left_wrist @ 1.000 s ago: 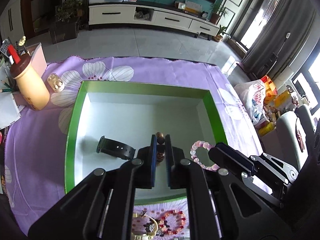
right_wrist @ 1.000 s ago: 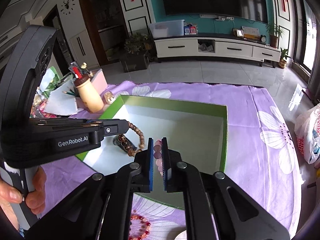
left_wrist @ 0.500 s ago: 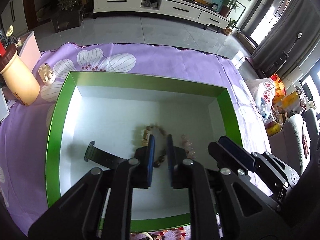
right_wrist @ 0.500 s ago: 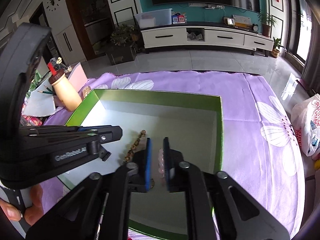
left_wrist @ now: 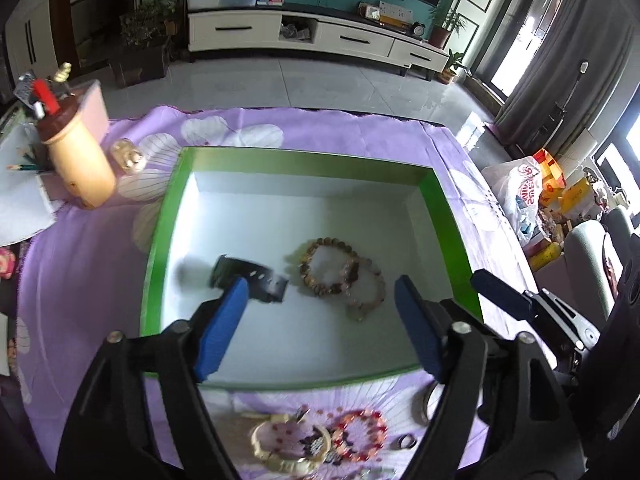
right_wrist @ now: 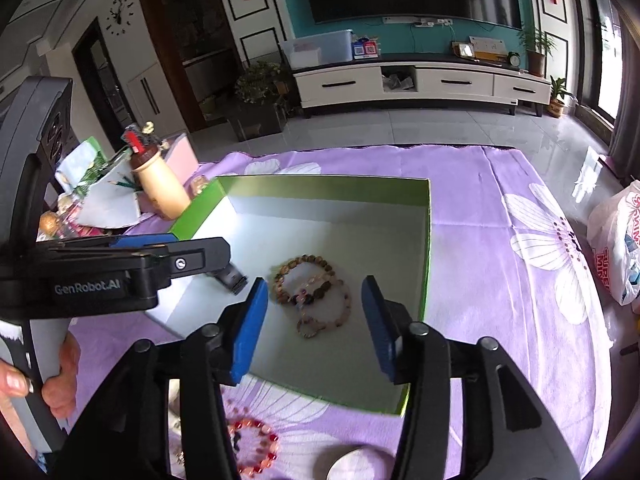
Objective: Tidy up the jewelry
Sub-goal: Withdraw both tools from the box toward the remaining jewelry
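A green-walled box (left_wrist: 304,164) with a white floor sits on the purple flowered cloth. Inside lie a brown wooden bead bracelet (left_wrist: 309,268), a pale pink bead bracelet (left_wrist: 366,294) overlapping it, and a black watch strap (left_wrist: 252,280). My left gripper (left_wrist: 320,304) is open and empty above the box's near side. My right gripper (right_wrist: 316,304) is open and empty above the two bracelets (right_wrist: 314,292). More jewelry lies on the cloth in front of the box: a red bead bracelet (left_wrist: 360,436), a cream bangle (left_wrist: 276,446) and a ring (left_wrist: 406,442).
A tan bottle-shaped pen holder (left_wrist: 78,160) and a small gold trinket (left_wrist: 128,156) stand left of the box, with papers beyond. A plastic bag (left_wrist: 520,192) and clutter sit off the table's right edge. The left gripper's body (right_wrist: 100,276) crosses the right wrist view.
Both grippers opened and let their bracelets drop; the brown and pink bracelets now lie on the box floor. Both grippers have drawn back toward the near side.
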Available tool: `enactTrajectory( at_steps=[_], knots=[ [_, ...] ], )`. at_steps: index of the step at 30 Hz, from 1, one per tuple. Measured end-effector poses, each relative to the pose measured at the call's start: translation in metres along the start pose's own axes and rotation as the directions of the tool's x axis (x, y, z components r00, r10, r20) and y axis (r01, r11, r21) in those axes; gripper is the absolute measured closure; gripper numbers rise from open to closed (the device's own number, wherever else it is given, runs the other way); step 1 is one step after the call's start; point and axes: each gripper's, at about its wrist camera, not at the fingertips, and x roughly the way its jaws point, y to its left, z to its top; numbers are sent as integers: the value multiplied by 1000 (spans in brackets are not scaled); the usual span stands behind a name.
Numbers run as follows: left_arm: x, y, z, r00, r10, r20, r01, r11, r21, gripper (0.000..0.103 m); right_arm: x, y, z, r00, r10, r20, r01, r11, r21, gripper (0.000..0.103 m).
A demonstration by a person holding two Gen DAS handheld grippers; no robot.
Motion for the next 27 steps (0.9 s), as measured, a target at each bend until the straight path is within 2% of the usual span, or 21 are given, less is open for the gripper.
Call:
enactTrajectory(
  at_steps=[4,10,17,20,27],
  knots=[
    [-27,10,-24,1000,2,22,-3,1000,20,20,-17,9,-14,1000,20,-11,-20,999,-28,53],
    [-47,36,-73,1000,-16,-12,16,1000,-7,20,-39,22,-43,999,31,-36,-34,998,-61,53],
    [-40,59,-132,993,-41,-108,33,997,-74,20,-42,35,-92,989,29,-147,-48,991,-124,53],
    [-34,63,-156,987,-68,-145,52,993,-105,20,-40,34,-114,980,40,-193,-62,993,-105,53],
    [-22,48,-183,973,-134,-185,110,985,-135,20,-30,39,-152,963,66,-261,-90,993,-80,53]
  ],
)
